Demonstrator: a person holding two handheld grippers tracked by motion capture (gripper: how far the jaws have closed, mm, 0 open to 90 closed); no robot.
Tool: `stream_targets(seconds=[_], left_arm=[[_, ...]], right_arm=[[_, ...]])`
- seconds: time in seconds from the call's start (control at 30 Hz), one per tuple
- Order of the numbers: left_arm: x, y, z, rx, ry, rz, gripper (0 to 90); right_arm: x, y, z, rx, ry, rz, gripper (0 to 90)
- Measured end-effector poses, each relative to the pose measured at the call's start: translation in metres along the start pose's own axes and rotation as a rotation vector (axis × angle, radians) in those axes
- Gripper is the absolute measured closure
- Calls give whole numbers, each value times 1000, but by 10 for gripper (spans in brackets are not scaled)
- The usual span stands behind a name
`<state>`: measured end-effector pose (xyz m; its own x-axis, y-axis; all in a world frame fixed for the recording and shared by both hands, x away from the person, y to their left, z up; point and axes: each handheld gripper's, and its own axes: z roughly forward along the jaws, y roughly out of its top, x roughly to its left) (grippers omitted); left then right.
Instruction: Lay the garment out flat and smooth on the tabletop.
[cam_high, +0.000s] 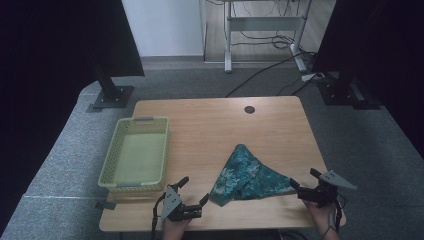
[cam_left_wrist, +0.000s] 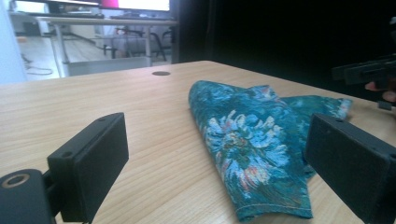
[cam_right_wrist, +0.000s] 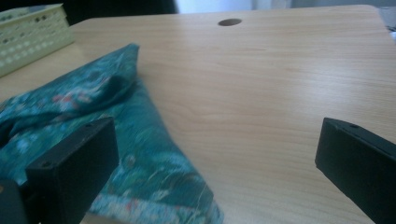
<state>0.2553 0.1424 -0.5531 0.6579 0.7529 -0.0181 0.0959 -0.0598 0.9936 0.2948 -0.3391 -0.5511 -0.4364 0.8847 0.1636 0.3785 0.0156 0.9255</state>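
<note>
The folded teal cloth (cam_high: 247, 175) lies at lower centre of the table (cam_high: 210, 120), w/ the basket (cam_high: 136, 152) at left. Left gripper (cam_high: 194, 191) and right gripper (cam_high: 302, 179) are both wide, holding nothing. Imo approach low, pinch one corner each, lift together.
</note>
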Motion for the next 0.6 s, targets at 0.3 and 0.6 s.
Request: stream_targets(seconds=[0.3,0.6], left_arm=[[1,0,0,-1,-38,3,62],[-1,0,0,-9,-66,3,65]], right_arm=[[3,0,1,53,14,-27,0],[6,0,3,91,27,-61,0]])
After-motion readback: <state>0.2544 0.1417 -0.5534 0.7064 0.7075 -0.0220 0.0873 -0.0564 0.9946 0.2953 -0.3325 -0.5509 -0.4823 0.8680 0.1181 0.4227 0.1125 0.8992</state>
